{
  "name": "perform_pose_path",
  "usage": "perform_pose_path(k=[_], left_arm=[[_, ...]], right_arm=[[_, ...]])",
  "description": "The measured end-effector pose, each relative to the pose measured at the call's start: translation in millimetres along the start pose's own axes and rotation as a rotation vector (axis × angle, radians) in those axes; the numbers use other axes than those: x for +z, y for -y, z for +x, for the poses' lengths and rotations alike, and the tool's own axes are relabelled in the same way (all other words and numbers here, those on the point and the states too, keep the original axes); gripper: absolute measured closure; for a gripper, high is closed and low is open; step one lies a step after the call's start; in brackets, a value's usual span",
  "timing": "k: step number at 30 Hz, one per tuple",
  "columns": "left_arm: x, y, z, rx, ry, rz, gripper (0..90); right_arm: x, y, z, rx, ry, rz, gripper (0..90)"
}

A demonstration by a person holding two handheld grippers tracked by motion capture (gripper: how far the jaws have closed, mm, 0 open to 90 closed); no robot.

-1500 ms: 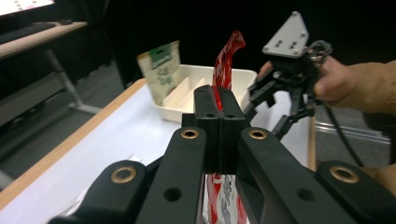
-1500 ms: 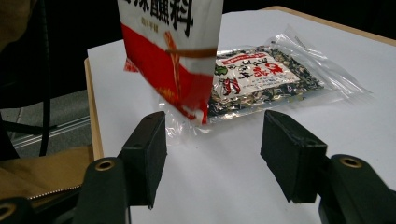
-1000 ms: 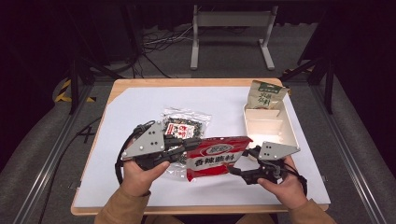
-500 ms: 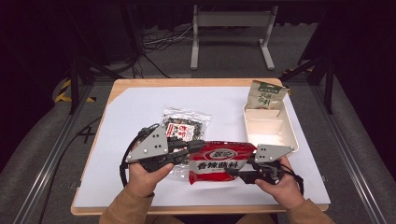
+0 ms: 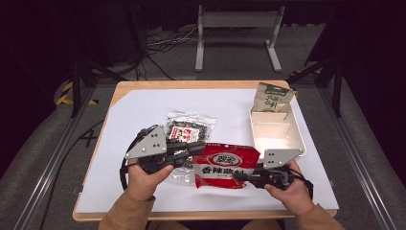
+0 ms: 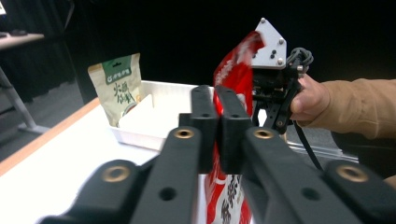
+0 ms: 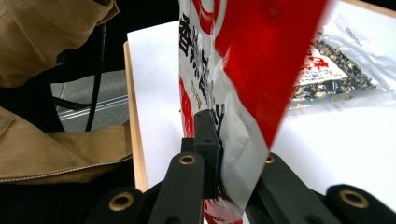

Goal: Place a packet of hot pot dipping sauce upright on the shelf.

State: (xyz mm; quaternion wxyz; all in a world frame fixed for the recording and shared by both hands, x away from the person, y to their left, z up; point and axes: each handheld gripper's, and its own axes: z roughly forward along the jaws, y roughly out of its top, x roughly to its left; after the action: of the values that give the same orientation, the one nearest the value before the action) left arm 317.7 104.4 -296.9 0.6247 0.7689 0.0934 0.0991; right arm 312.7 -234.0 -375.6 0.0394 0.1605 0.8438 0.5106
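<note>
A red snack bag (image 5: pixel 225 164) with white Chinese lettering hangs above the near part of the table, stretched between both grippers. My left gripper (image 5: pixel 198 149) is shut on the bag's left edge (image 6: pixel 219 135), its jaws pressed tight on the foil. My right gripper (image 5: pixel 241 177) is shut on the bag's lower right edge (image 7: pixel 224 154). In the left gripper view the right gripper (image 6: pixel 273 88) and the hand holding it show behind the red bag (image 6: pixel 236 74).
A clear packet of dark seeds (image 5: pixel 187 129) lies on the white table cover (image 5: pixel 139 110) behind the left gripper. A white divided tray (image 5: pixel 275 132) sits at the right, with a tan and green pouch (image 5: pixel 272 98) leaning at its far end.
Both grippers have come nearer to the table's front edge with the red bag held between them. The bag now lies flatter and lower.
</note>
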Motion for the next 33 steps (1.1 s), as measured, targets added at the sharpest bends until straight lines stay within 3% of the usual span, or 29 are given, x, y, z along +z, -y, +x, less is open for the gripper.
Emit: perform_pose_path(k=[1,3,7,14,16,23,33], left_arm=[[-0.4,0.1,0.3,-0.011,0.005,-0.007,73.7],[-2.1,-0.1,1.5,-0.036,0.017,-0.012,69.8],[-3.2,2.6,5.6,-0.047,-0.033,0.001,49.3],[-14.1,9.2,12.5,-0.057,-0.06,-0.002,34.7],[-17.9,10.0,15.8,-0.131,-0.06,0.055,28.9],[-23.6,17.7,21.4,-0.105,-0.136,0.104,20.5],[-29.6,29.7,30.7,-0.114,-0.187,0.157,15.1]], right_arm=[[-2.1,0.4,-0.8,0.006,0.003,-0.002,87.5],[-3.1,0.6,-1.5,0.005,0.007,-0.001,87.7],[-6.2,3.0,-3.3,0.015,0.016,0.021,88.2],[-13.7,1.8,-3.6,0.014,0.029,-0.003,88.2],[-16.5,2.1,-4.4,0.017,0.037,-0.009,88.2],[-24.7,0.2,-6.1,0.019,0.06,-0.03,88.3],[-38.4,-3.3,-8.9,0.025,0.093,-0.064,88.3]])
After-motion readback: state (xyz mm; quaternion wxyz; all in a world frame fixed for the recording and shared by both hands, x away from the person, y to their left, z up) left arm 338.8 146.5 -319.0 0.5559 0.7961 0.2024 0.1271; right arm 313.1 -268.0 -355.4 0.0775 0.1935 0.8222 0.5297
